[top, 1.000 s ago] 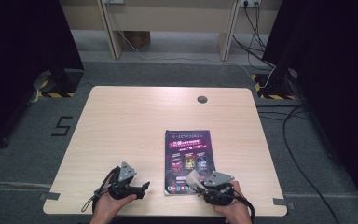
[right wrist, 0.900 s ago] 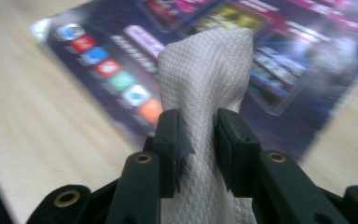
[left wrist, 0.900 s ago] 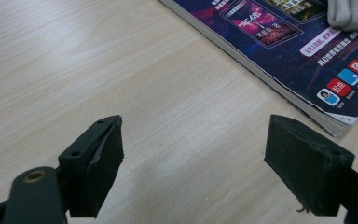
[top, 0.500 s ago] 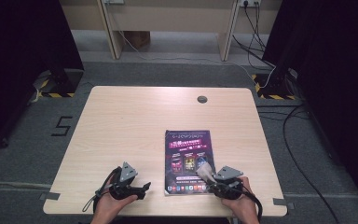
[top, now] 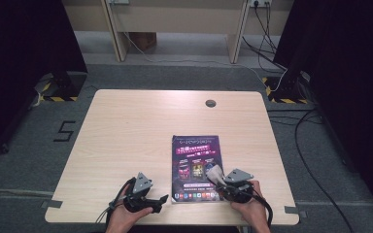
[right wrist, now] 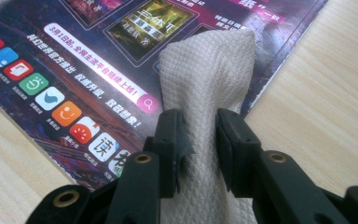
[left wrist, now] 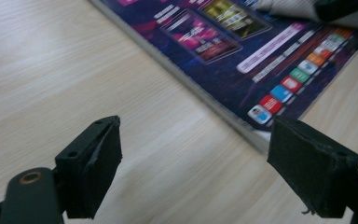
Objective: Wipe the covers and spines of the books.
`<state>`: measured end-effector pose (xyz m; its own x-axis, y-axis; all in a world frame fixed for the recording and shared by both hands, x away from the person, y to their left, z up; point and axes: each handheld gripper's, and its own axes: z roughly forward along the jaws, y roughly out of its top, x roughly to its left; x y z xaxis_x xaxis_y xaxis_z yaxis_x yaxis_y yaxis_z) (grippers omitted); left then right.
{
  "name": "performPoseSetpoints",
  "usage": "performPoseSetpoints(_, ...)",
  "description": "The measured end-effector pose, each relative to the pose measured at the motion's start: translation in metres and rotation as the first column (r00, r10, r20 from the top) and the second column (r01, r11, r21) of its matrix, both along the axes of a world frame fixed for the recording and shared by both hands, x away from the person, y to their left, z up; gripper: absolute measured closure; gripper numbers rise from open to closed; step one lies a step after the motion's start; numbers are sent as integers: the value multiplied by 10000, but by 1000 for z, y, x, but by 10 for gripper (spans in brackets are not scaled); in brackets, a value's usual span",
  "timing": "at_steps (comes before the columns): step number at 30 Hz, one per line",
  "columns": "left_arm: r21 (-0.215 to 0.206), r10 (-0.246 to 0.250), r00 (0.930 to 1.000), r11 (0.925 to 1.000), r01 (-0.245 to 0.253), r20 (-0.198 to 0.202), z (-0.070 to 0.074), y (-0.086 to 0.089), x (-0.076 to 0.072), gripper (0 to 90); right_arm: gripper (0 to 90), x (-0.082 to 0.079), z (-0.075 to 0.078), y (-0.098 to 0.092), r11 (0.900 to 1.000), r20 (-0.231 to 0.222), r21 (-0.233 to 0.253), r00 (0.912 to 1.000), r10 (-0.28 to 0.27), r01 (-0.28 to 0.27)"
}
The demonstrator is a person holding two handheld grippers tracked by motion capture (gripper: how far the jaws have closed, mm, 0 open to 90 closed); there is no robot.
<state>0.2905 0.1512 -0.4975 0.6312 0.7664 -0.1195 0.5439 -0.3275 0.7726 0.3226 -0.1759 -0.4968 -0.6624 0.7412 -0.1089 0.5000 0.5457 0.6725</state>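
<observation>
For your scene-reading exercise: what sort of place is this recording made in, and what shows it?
Probably a lab or recording studio, not a home: a lone wooden table on grey carpet, dark curtains at both sides, and cables trailing over the floor.

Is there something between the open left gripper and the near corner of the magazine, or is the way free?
Nothing visible stands between them. Ahead of the left gripper, whose jaws are wide apart, lies bare table up to the magazine. The right gripper holds a white cloth over the magazine, farther along.
</observation>
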Motion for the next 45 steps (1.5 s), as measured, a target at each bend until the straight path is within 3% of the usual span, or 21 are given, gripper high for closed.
performPoseSetpoints(4,-186,-81,10000,9998,81,-19,-2,-14,-1,165,698,0,0,1,9997,-104,181,9999,138,-136)
performPoseSetpoints(7,200,-355,9993,9992,357,-109,-7,-23,-1,166,694,0,-1,4,9994,-156,300,9997,170,-165)
performPoseSetpoints(10,662,-296,9995,9974,299,-56,-9,-24,1,167,694,1,-1,8,9993,-190,285,9995,233,-228)
performPoseSetpoints(16,901,-262,9995,9955,278,-187,-12,-25,2,172,692,12,-2,11,9993,-85,358,9999,68,-65)
performPoseSetpoints(20,1344,-446,9986,9898,478,-269,-17,-31,2,174,691,19,-2,12,9995,-65,323,10000,-46,48)
performPoseSetpoints(29,859,-329,9993,9957,341,-155,-13,-30,4,187,689,44,-2,10,9972,-51,410,9980,-629,631)
performPoseSetpoints(32,462,-348,9994,9983,345,55,-11,-30,7,188,688,51,-2,11,9966,-51,375,9973,-738,739)
performPoseSetpoints(40,955,-288,9995,9950,277,101,-14,-32,11,188,688,65,-2,13,9946,-19,346,9952,-981,981)
performPoseSetpoints(45,977,-300,9994,9948,282,172,-16,-33,10,182,685,77,-2,15,9938,43,229,9940,-1091,1090)
